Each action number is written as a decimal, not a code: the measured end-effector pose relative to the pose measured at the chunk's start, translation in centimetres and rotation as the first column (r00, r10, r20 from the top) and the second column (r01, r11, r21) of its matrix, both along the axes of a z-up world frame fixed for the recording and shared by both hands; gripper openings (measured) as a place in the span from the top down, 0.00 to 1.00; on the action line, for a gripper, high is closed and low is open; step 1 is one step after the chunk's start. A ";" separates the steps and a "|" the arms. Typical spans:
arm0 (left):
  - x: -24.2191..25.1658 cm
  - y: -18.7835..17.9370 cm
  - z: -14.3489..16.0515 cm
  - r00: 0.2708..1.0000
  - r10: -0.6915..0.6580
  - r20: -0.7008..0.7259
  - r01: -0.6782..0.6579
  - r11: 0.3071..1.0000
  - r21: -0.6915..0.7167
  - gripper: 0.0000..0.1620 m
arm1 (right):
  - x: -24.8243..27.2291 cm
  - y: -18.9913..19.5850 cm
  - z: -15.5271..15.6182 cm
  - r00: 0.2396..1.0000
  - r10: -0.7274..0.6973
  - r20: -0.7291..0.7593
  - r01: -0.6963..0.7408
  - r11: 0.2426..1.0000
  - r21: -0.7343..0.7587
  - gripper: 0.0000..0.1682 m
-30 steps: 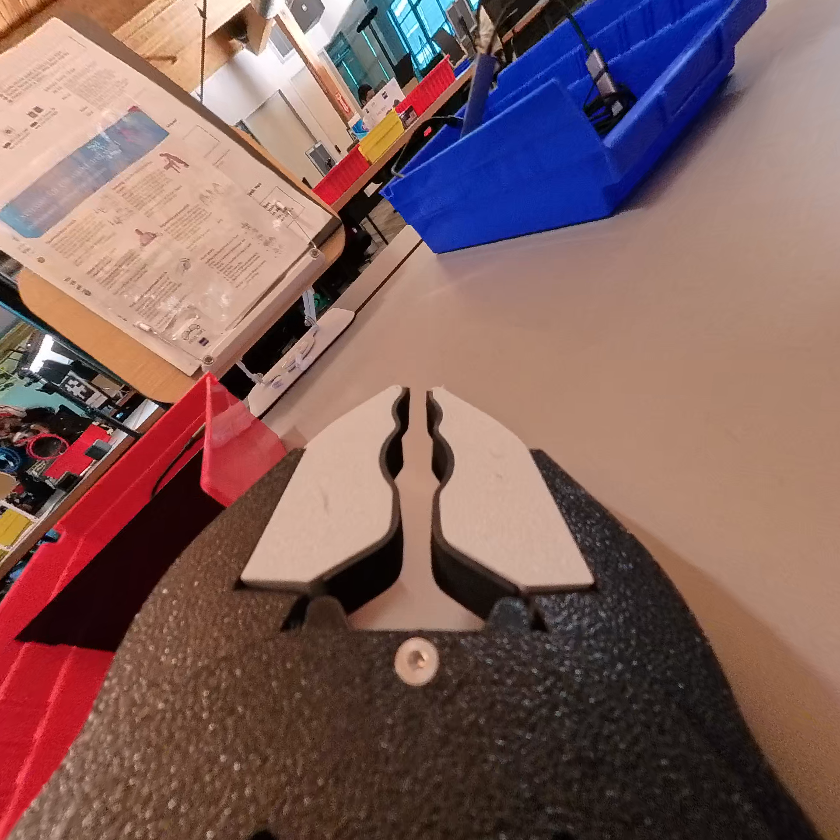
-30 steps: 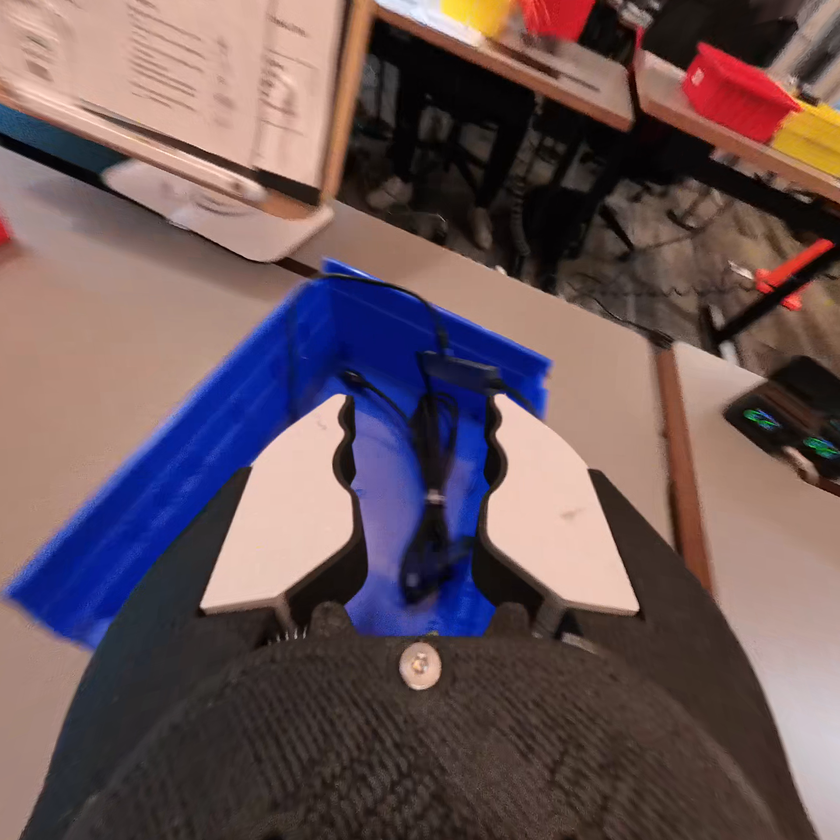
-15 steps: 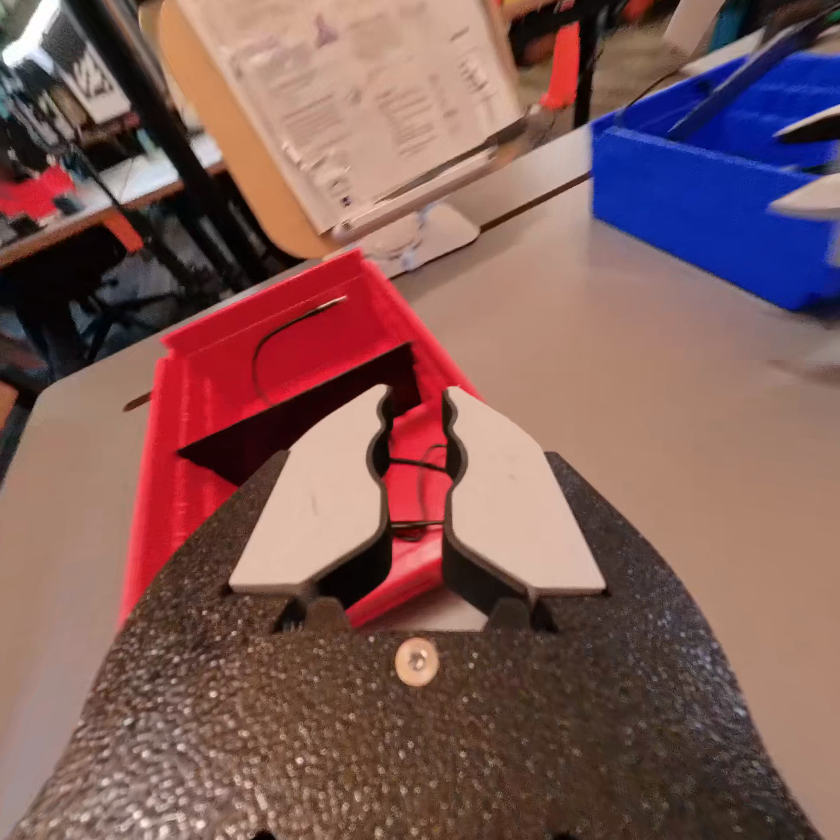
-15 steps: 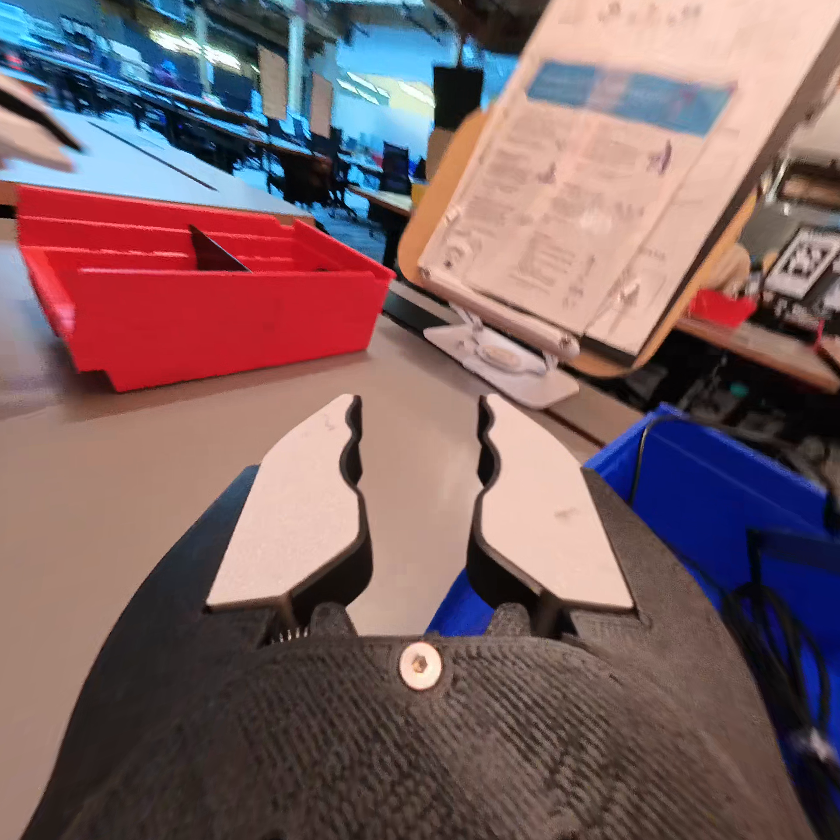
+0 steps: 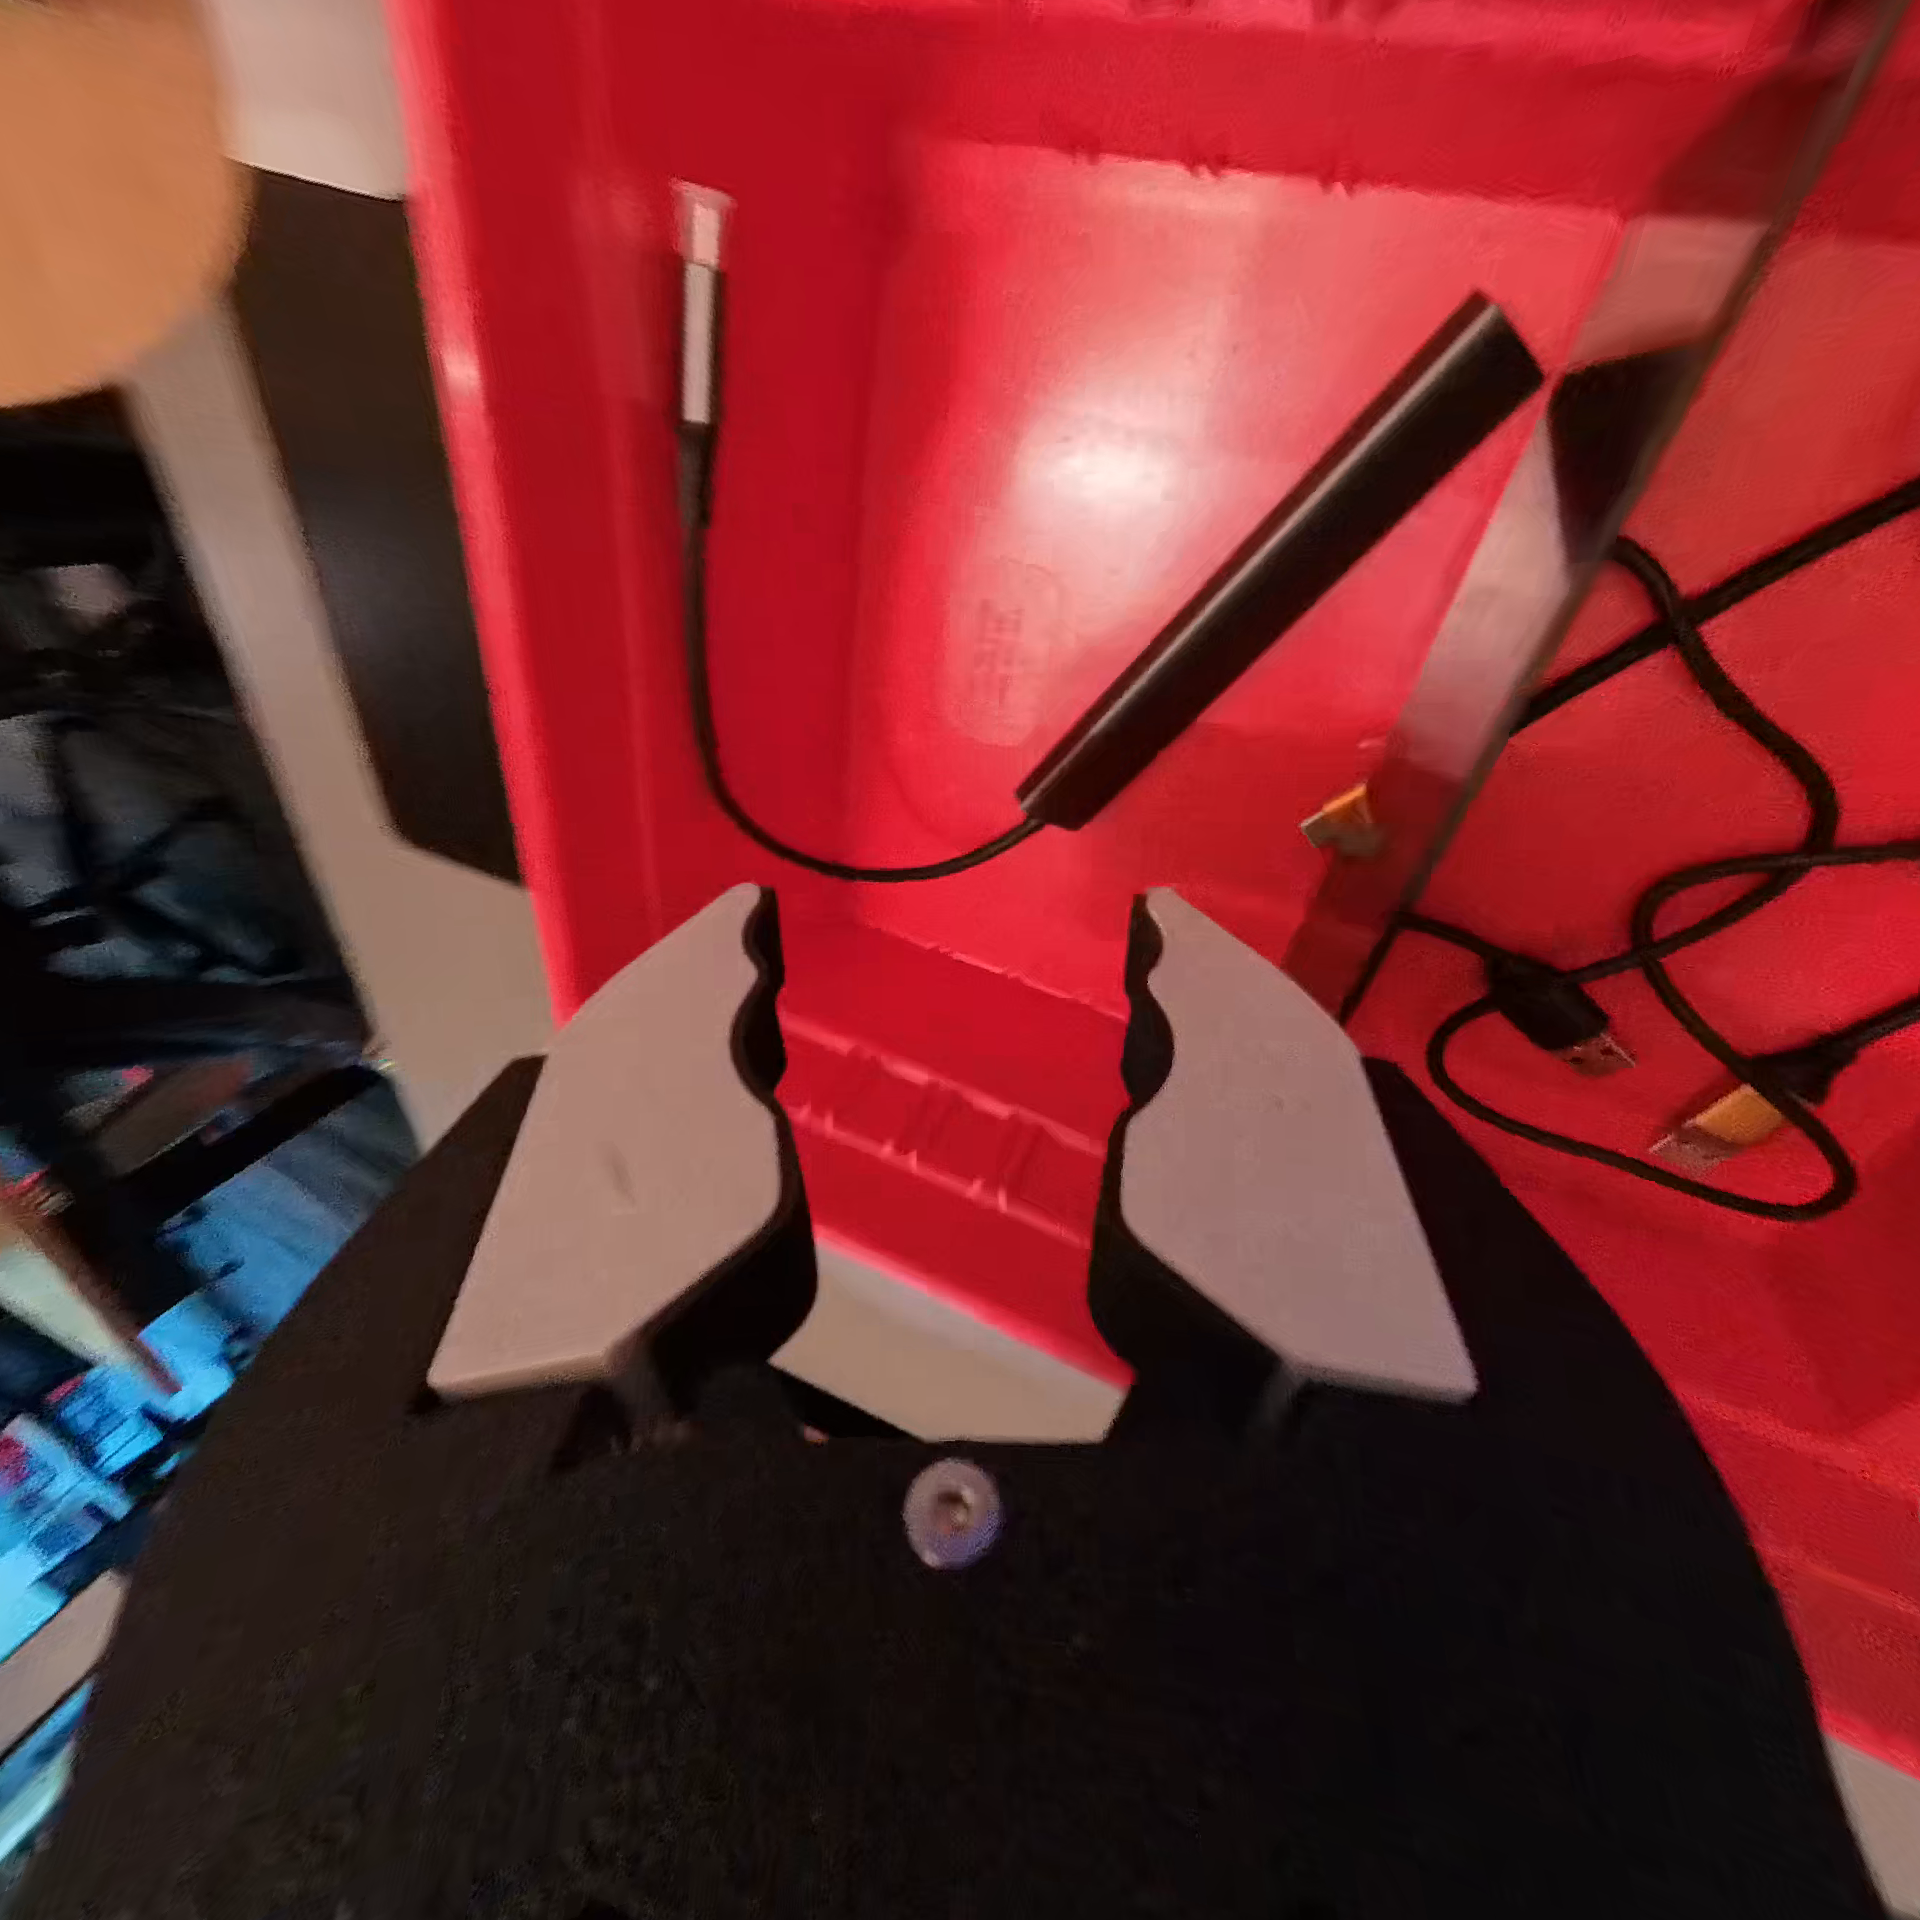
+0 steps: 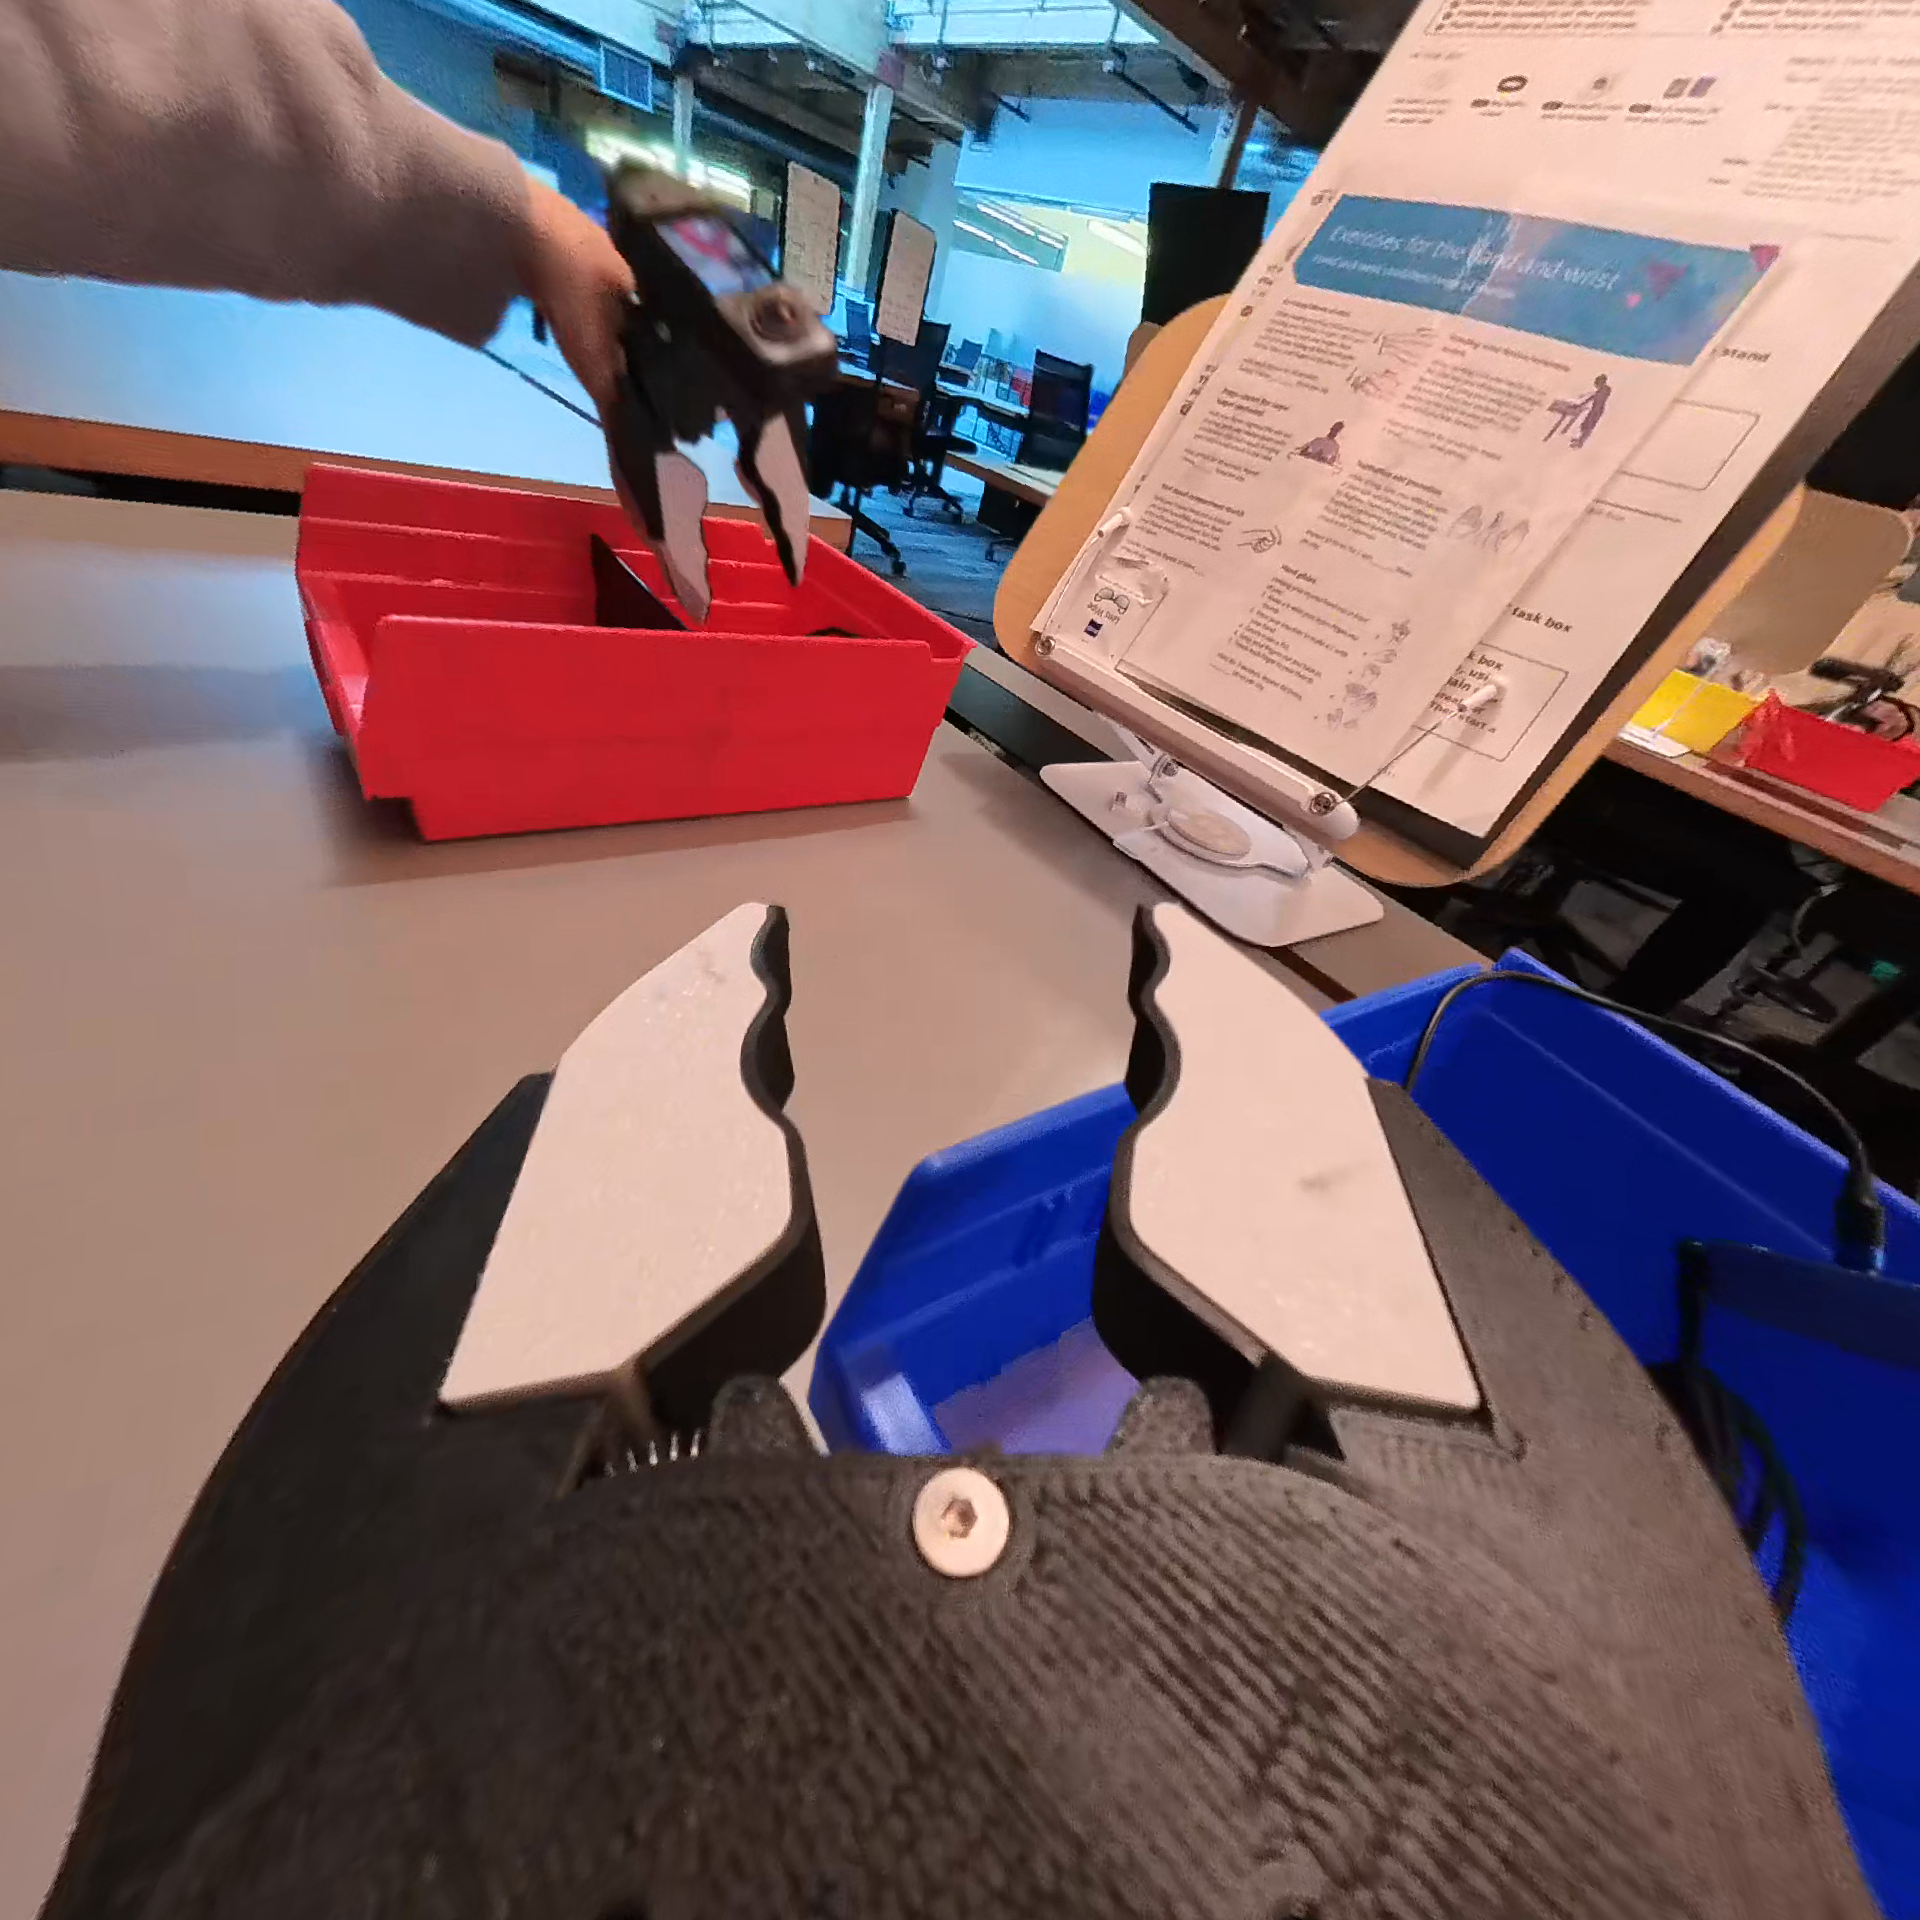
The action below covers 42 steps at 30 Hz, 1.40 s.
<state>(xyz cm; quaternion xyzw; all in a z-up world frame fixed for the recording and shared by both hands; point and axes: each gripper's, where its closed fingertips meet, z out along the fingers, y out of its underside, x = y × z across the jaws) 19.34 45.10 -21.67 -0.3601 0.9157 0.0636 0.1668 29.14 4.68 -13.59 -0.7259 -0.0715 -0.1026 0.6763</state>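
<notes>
The left tongs (image 5: 951, 914) hang spread and empty over the red bin (image 5: 1195, 99), nearest the black hub (image 5: 1278, 561) on its floor; the hub's long axis runs from near-left to far-right, its cable (image 5: 717, 727) curling far-left to a silver plug (image 5: 701, 301). The divider (image 5: 1496, 613) and tangled cables (image 5: 1714, 727) just right could snag, I judge; the right tongs (image 6: 956, 925) hover spread and empty over the blue bin (image 6: 997, 1226) on the worktop (image 6: 260, 987).
</notes>
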 end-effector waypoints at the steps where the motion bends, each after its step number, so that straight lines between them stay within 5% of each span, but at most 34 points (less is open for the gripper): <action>1: 0.1 0.1 -1.2 0.999 -0.014 -0.052 0.013 1.000 -0.016 0.60 | 0.2 -0.2 -0.1 1.000 0.001 -0.003 -0.001 1.000 0.000 0.62; 5: 0.1 0.6 -4.9 0.975 -0.087 -0.202 0.083 0.996 -0.030 0.61 | 0.6 -0.6 -1.1 1.000 0.017 0.002 -0.017 0.999 -0.037 0.62; 8: -0.7 0.5 -6.8 0.946 -0.115 -0.302 0.095 0.992 -0.079 0.72 | 0.6 -0.6 -1.5 1.000 0.028 0.003 -0.028 0.998 -0.051 0.63; 10: -1.1 0.4 -7.3 0.929 -0.120 -0.349 0.090 0.991 -0.100 0.84 | 0.5 -0.5 -1.9 0.999 0.032 0.003 -0.032 0.997 -0.066 0.64; 15: -1.1 0.8 -6.9 0.929 -0.094 -0.358 0.082 0.995 -0.048 0.90 | 0.7 -0.7 -3.3 1.000 0.010 0.025 -0.007 0.993 -0.119 0.65; 23: -1.0 -0.7 -0.1 0.992 0.034 -0.120 -0.046 0.995 -0.094 0.94 | 0.7 -1.4 -1.8 0.999 -0.021 0.046 0.025 0.995 -0.092 0.66; 27: -1.2 -3.5 6.5 0.973 0.171 0.153 -0.120 0.948 -0.296 0.94 | -0.1 -1.2 -0.2 0.999 -0.031 0.031 0.032 0.999 -0.039 0.67; 30: -1.2 -8.1 11.8 0.869 0.367 0.331 -0.100 0.786 -0.610 0.94 | -0.9 -0.3 1.3 0.995 -0.051 -0.091 0.056 0.997 0.047 0.68; 34: -1.6 -17.2 16.4 0.720 0.604 0.341 0.109 0.388 -0.915 0.94 | -4.1 1.7 3.6 0.957 0.056 -0.284 0.010 0.974 0.226 0.72; 39: -2.7 -29.2 14.5 0.663 0.691 0.286 0.384 0.013 -0.923 0.94 | -8.5 3.8 4.5 0.899 0.154 -0.411 -0.037 0.960 0.278 0.68; 40: -3.1 -31.6 13.8 0.686 0.661 0.304 0.433 -0.035 -0.901 0.94 | -9.4 4.0 4.8 0.904 0.175 -0.391 -0.064 0.958 0.280 0.67; 42: -3.1 -35.1 11.4 0.694 0.618 0.370 0.482 -0.016 -0.876 0.94 | -11.3 4.2 5.0 0.914 0.217 -0.342 -0.129 0.957 0.261 0.69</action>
